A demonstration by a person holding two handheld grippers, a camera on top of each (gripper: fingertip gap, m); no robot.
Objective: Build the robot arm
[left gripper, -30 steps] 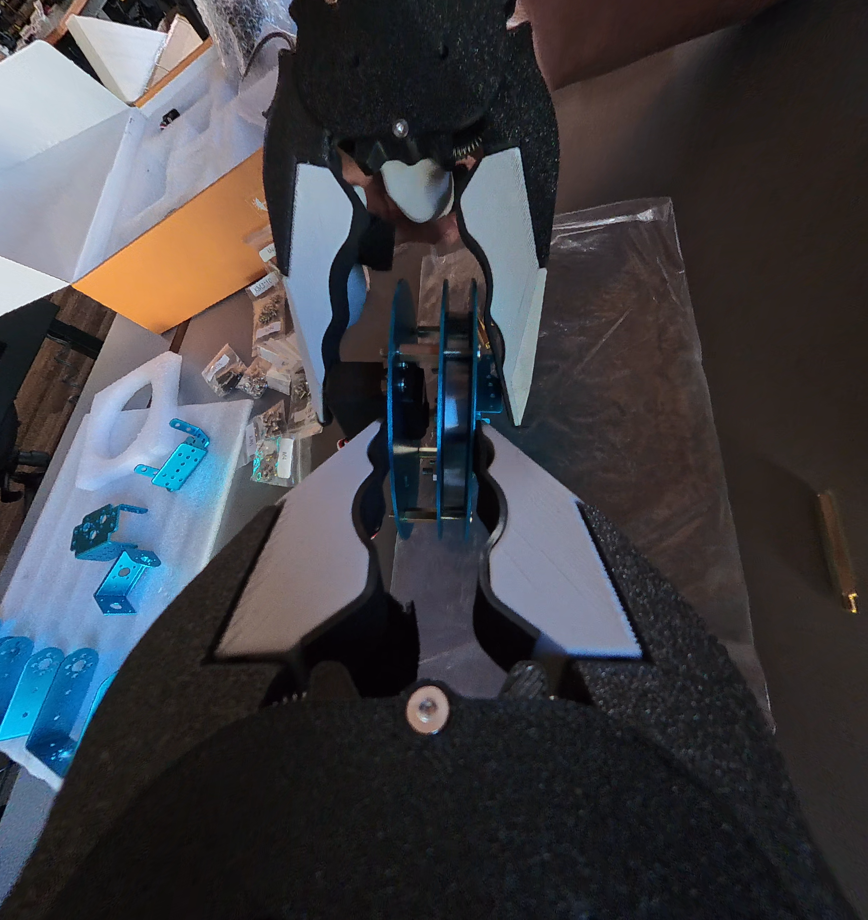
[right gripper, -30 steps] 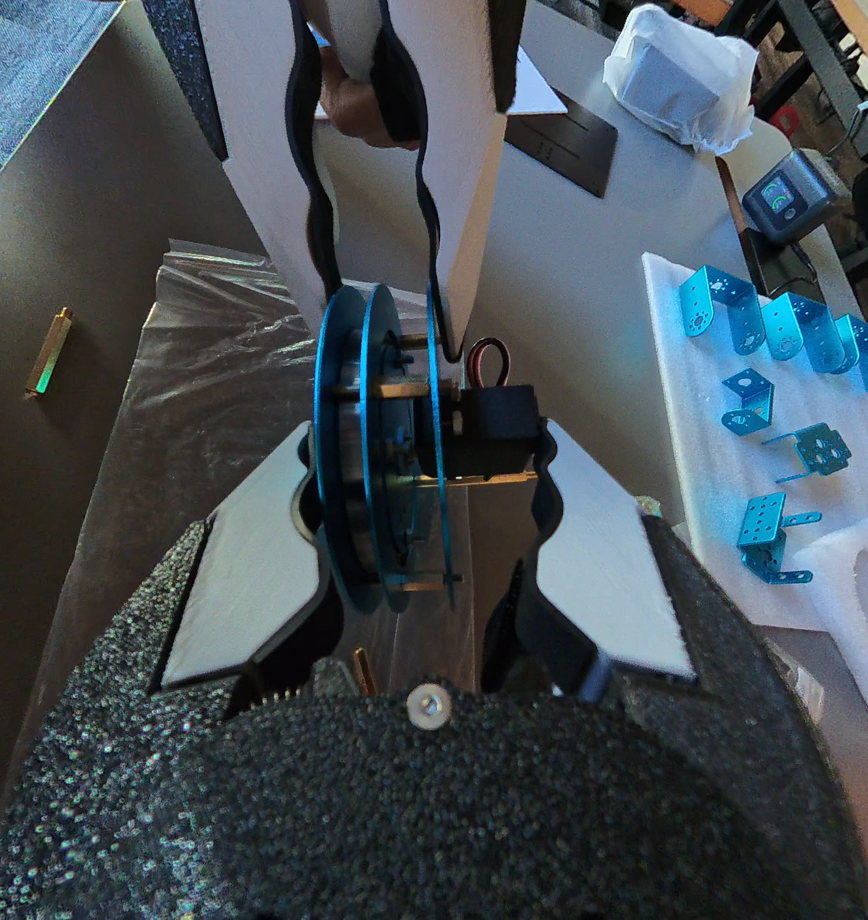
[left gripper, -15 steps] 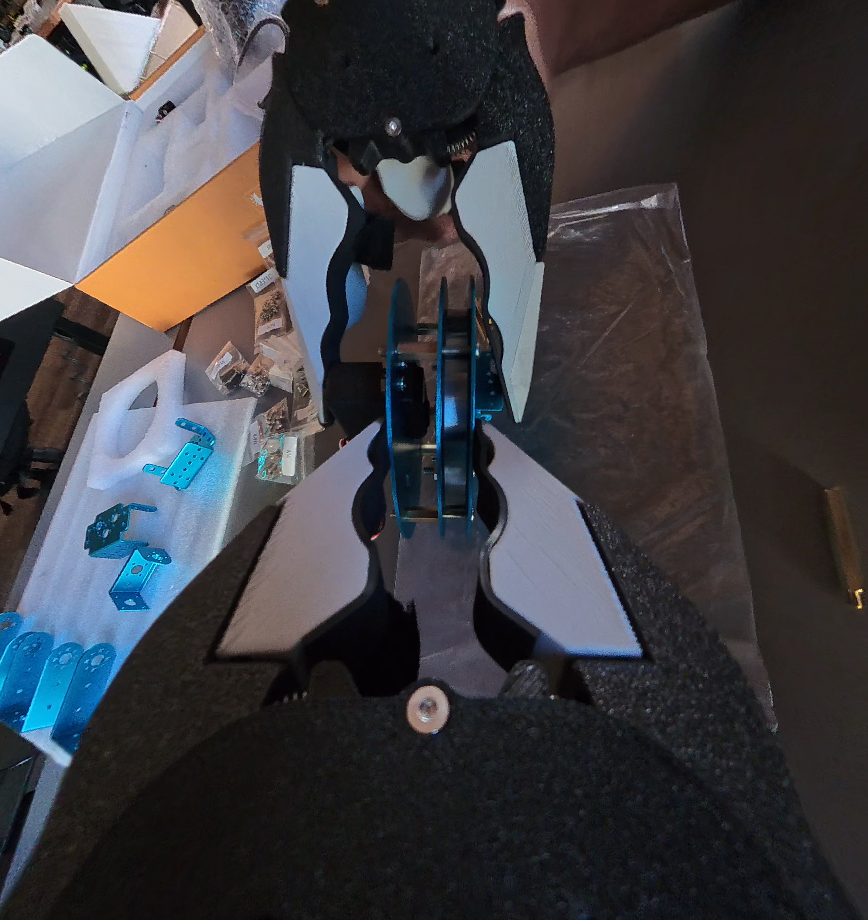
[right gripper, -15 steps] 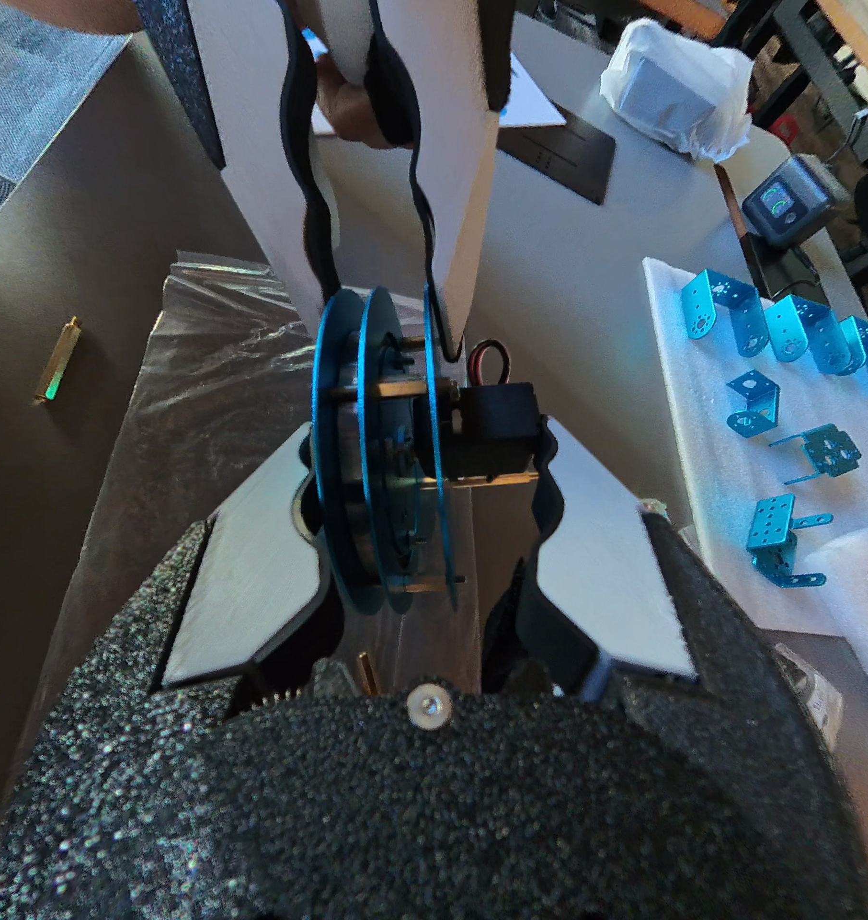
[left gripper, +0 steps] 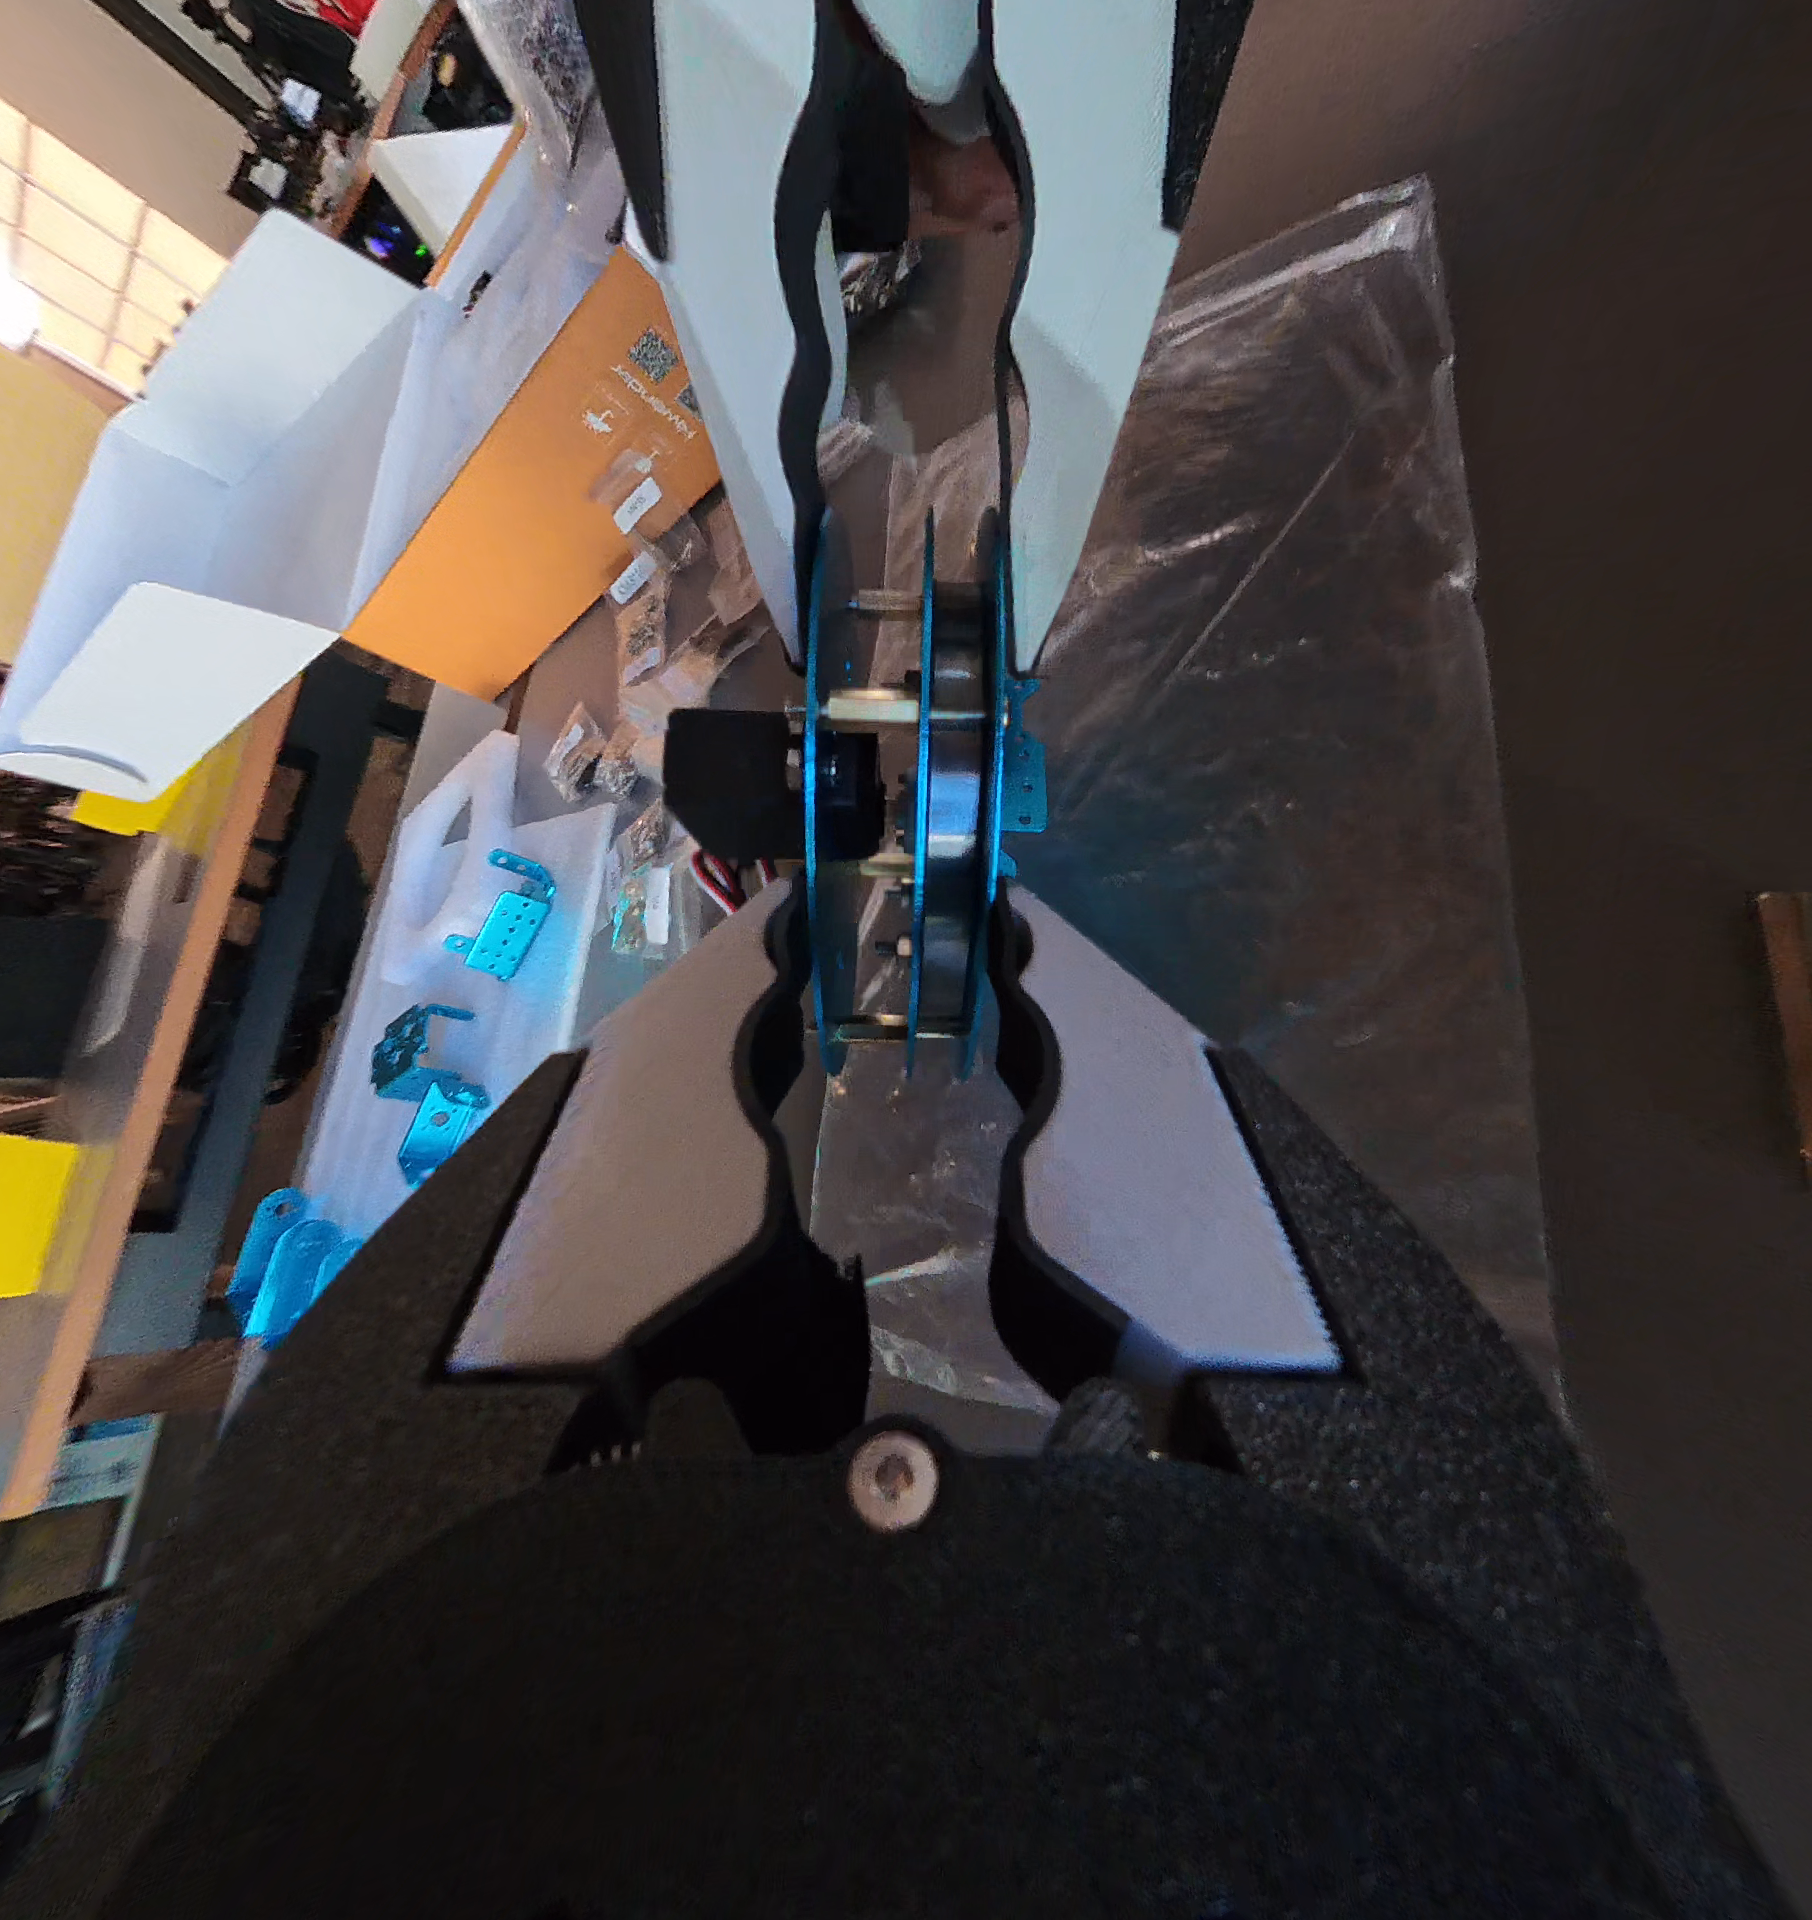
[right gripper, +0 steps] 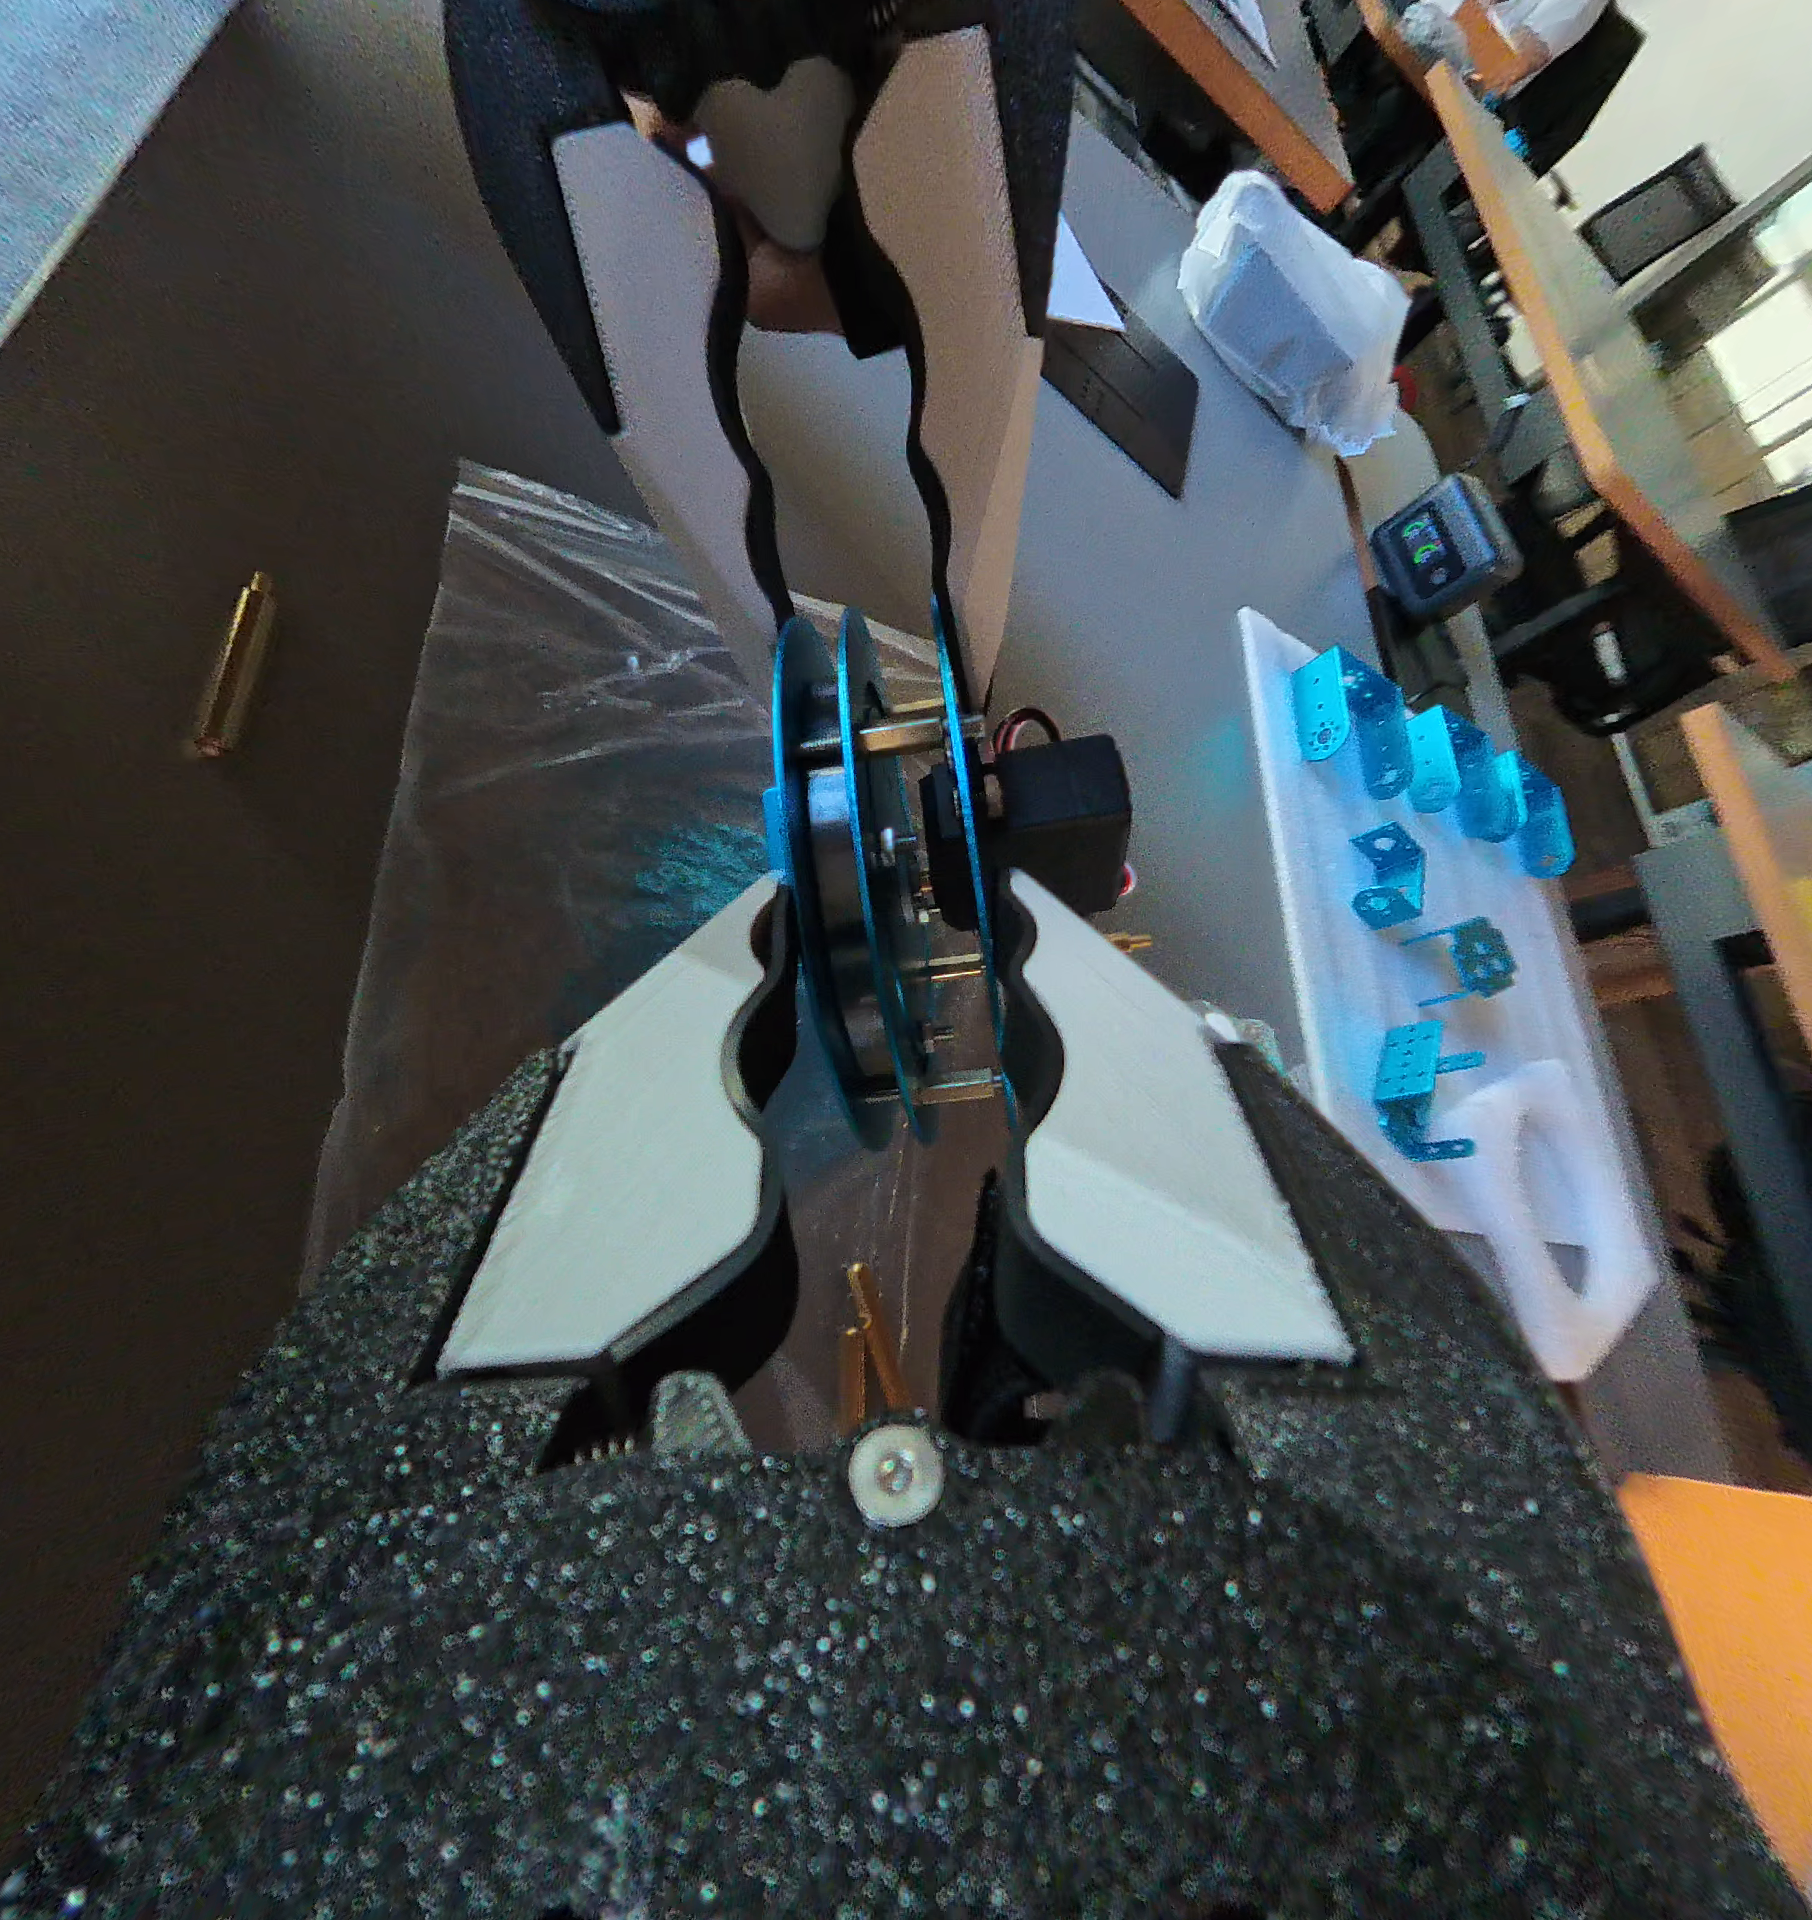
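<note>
A blue disc assembly (left gripper: 949,790) has three thin blue discs joined by brass standoffs and a black servo (left gripper: 725,790) with red and white wires. Both grippers hold it in the air from opposite ends. My left gripper (left gripper: 900,904) is shut on the outer discs. The right gripper's fingertips (left gripper: 1027,623) press the discs from the far side. In the right wrist view my right gripper (right gripper: 897,894) is shut on the assembly (right gripper: 860,831), with the servo (right gripper: 1063,810) outside its right finger. A clear plastic bag (left gripper: 1245,623) lies below.
A brass standoff (left gripper: 1806,1039) lies on the dark table, also in the right wrist view (right gripper: 232,665). More standoffs (right gripper: 860,1340) lie under my right gripper. Nearby are a white foam sheet (right gripper: 1297,831) with blue brackets (right gripper: 1421,748), an orange box (left gripper: 528,520), screw bags (left gripper: 653,623) and a small screen device (right gripper: 1442,551). Across from one pair of fingers to the other is roughly 4 centimetres.
My right gripper has narrowed from around the servo onto the discs. Both grippers and the assembly have tilted and risen, so more of the room shows.
</note>
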